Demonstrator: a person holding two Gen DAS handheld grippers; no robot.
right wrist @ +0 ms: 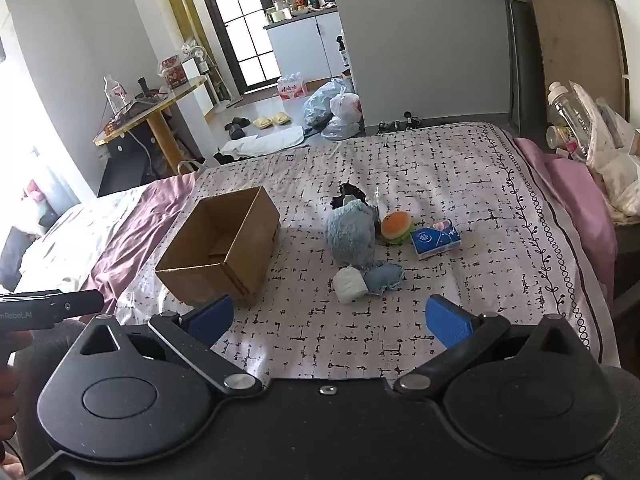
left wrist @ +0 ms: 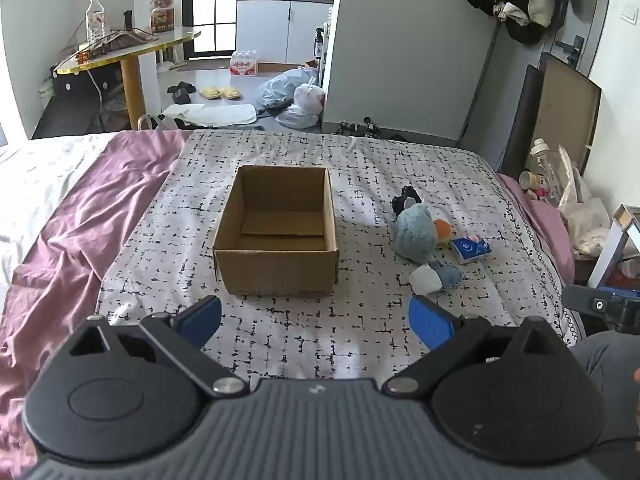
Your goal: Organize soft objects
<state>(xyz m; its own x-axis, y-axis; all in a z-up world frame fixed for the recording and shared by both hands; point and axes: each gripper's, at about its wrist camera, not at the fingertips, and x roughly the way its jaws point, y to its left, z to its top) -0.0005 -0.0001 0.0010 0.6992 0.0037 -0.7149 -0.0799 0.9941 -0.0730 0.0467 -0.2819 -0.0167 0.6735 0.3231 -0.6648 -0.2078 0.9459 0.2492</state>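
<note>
An open cardboard box (left wrist: 276,232) (right wrist: 220,246) stands empty on the patterned bedspread (left wrist: 360,332). To its right lies a cluster of soft items: a fluffy blue plush (left wrist: 416,236) (right wrist: 352,236), a burger toy (right wrist: 396,226), a blue tissue pack (left wrist: 471,249) (right wrist: 436,239), a white roll (right wrist: 350,284) beside a small blue fabric piece (right wrist: 384,278), and a black item (left wrist: 406,200) behind the plush. My left gripper (left wrist: 316,322) hovers open near the box's front. My right gripper (right wrist: 330,320) hangs open in front of the white roll. Both hold nothing.
A pink blanket (left wrist: 72,220) covers the bed's left side. A round gold table (left wrist: 120,50) with a bottle stands beyond the bed, with bags and slippers on the floor. Bottles and bags (right wrist: 580,128) crowd the right bedside. A board leans on the wall.
</note>
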